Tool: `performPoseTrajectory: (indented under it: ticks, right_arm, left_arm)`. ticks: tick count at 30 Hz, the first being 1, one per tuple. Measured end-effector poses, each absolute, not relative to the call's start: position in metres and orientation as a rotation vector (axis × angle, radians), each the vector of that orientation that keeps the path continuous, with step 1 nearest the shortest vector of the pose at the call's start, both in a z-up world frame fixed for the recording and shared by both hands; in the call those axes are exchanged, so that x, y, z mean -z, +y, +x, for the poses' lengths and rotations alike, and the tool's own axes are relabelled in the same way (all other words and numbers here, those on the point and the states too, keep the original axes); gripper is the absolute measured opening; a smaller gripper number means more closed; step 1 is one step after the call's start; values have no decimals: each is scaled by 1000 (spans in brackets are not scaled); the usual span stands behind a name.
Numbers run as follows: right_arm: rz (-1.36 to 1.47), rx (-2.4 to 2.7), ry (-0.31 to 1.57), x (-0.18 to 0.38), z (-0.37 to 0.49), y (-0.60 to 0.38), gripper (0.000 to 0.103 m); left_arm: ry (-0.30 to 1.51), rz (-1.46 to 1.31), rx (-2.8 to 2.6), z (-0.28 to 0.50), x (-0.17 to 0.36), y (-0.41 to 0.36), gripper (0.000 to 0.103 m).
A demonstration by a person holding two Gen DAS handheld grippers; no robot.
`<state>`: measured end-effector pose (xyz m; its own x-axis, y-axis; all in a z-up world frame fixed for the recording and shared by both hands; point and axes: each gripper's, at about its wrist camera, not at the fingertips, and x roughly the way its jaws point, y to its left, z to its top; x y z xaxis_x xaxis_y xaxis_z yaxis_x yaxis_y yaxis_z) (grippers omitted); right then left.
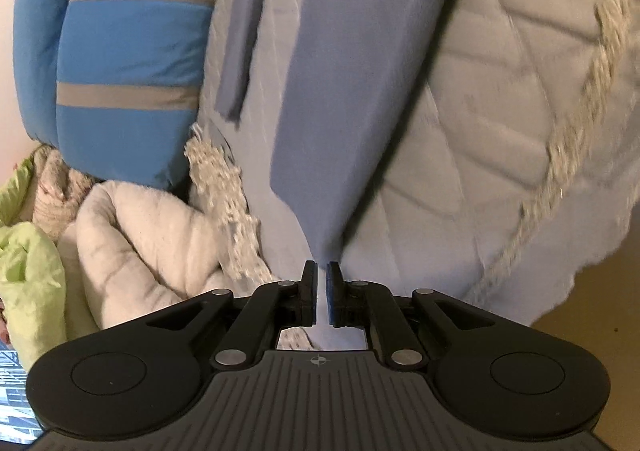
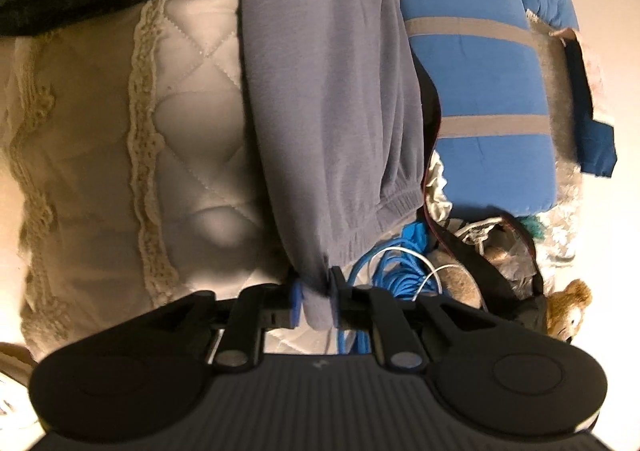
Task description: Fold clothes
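Left gripper point(image 1: 321, 293): jaws drawn nearly together, pinching a thin point of the grey-blue garment point(image 1: 360, 71). The cloth narrowed to a tip right at the jaw ends and ran between them, then widened as it stretched away from the gripper over the quilted bedspread point(image 1: 480, 111). A narrower strip of the same cloth lay just to its left.

Right gripper point(image 2: 316, 297): jaws closed on a bunched fold of the garment point(image 2: 320, 91) near its gathered elastic hem. The wad of fabric filled the gap between the jaws and bulged out below them. From there the garment ran up and away across the bedspread point(image 2: 192, 111), its elastic edge turned to the right side.

Surroundings: a lace trim band point(image 2: 146, 155) crossed the bedspread left of the garment in the right wrist view. A blue padded bundle with grey stripes point(image 2: 492, 99) lay beside the garment on its right in that view and on its left point(image 1: 120, 63) in the left wrist view. Blue cable point(image 2: 392, 271) coiled just right of the right gripper, with a stuffed toy bear point(image 2: 568, 311) further right. A cream blanket point(image 1: 140, 243) and a green cloth point(image 1: 28, 267) lay at lower left in the left wrist view.
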<state>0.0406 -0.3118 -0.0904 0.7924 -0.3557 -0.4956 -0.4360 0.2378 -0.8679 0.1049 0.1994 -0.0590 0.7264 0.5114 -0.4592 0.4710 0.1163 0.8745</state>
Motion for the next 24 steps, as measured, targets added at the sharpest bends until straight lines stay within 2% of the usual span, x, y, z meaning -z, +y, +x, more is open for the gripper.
performPoseTrajectory:
  ticks: [1, 2, 3, 5, 13, 20, 24]
  right_arm:
    - [-1353, -57, 709, 88, 40, -313, 56]
    - [-1343, -45, 704, 85, 39, -314, 75]
    - [-1327, -42, 710, 79, 39, -315, 94]
    - [-1253, -59, 755, 62, 43, -317, 102]
    - [-866, -86, 745, -15, 72, -290, 103]
    - [-642, -163, 676, -35, 108, -219, 103]
    - [-675, -234, 629, -43, 132, -182, 102]
  left_arm:
    - [845, 1509, -41, 104, 57, 201, 24]
    - [850, 1508, -47, 103, 56, 203, 45]
    - [855, 1507, -53, 102, 54, 204, 57]
    - [864, 1504, -64, 101, 51, 208, 57]
    - [711, 1091, 57, 103, -33, 130, 58]
    - [591, 975, 223, 109, -49, 43, 58]
    - [536, 978, 262, 121, -48, 10, 58]
